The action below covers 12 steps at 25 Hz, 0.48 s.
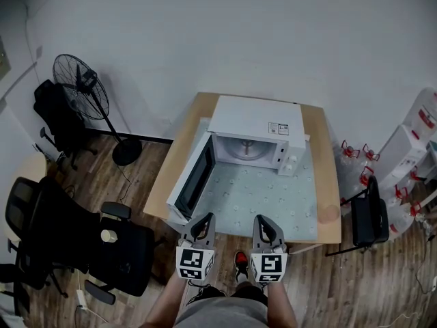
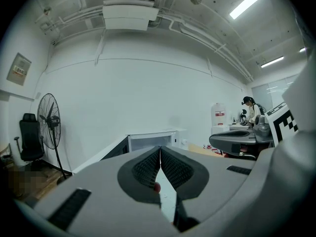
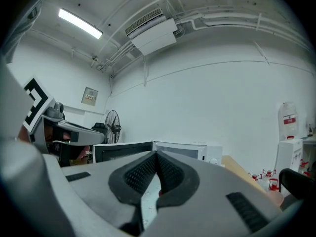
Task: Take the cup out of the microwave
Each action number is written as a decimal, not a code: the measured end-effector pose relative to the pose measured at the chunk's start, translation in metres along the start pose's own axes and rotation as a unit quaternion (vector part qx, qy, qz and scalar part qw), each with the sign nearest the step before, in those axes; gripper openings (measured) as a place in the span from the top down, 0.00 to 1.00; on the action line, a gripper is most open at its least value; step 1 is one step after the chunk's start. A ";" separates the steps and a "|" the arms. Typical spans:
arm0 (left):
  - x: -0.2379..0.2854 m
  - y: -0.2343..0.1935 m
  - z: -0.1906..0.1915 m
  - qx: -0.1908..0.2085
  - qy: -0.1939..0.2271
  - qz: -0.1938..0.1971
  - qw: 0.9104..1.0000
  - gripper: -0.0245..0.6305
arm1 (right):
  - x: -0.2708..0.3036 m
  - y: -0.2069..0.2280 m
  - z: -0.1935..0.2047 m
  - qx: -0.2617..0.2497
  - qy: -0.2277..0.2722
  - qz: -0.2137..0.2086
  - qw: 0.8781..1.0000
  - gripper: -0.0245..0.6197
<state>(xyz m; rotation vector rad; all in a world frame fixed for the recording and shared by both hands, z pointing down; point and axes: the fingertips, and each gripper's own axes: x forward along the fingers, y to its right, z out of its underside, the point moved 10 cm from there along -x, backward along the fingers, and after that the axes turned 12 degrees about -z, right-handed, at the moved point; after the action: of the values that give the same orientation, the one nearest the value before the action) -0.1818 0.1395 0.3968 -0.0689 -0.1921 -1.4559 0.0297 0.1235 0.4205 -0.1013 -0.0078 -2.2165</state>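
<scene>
both hands hold level at the desk's (image 1: 326,183) near edge, left gripper (image 1: 202,225) and right gripper (image 1: 265,227) each pressed together, empty, facing the open microwave (image 1: 256,125).

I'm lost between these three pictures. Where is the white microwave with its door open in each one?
Head view: white microwave at centre, open door swung out to the left.
Left gripper view: microwave small, just below centre.
Right gripper view: microwave below centre, door to its left.
Shared landmark: black pedestal fan, left of the microwave in all three.
</scene>
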 end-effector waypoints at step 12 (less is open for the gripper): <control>0.003 0.002 0.002 0.001 -0.004 0.002 1.000 0.93 | 0.001 0.002 0.001 -0.003 -0.004 -0.001 1.000 0.94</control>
<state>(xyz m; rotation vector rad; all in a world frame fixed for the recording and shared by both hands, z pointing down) -0.1792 0.1367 0.3991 -0.0738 -0.1989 -1.4520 0.0303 0.1213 0.4220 -0.1147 -0.0057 -2.2192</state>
